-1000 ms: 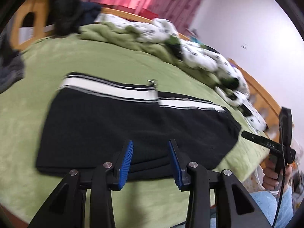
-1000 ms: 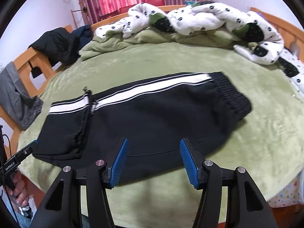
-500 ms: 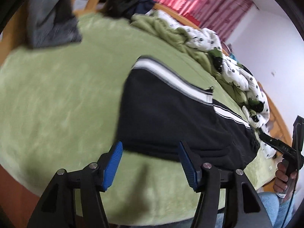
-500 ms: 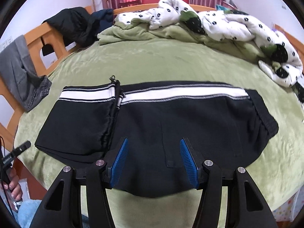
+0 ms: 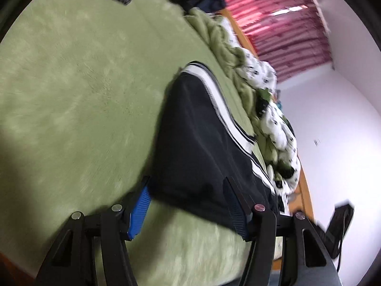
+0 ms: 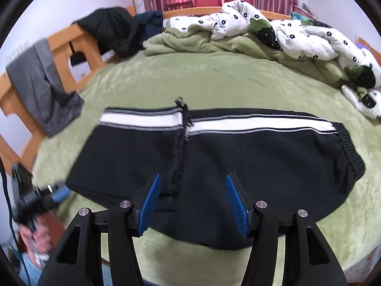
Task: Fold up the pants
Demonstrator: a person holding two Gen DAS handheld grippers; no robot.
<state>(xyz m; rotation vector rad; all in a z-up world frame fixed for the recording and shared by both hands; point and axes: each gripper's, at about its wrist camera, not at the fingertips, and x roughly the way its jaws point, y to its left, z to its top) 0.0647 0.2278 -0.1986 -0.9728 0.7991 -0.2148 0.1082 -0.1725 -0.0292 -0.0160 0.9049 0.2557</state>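
Black white-striped fabric pants [image 6: 214, 166] lie crosswise on green fleece bed [image 6: 214, 81]; left gripper [image 5: 188, 207] nearest their folded end. Both jaws spread; right gripper [image 6: 193, 200] empty over the near hem.

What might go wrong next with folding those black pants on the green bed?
The left hand-held gripper is open at the near corner of the pants; it may pinch only the top layer, or the fuzzy green blanket too. The earlier fold lies loose across the pants, so a lift could undo it.

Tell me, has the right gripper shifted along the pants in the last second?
Yes. The right gripper slid from the pants' waistband side toward their folded end; the seam now sits between its fingers.
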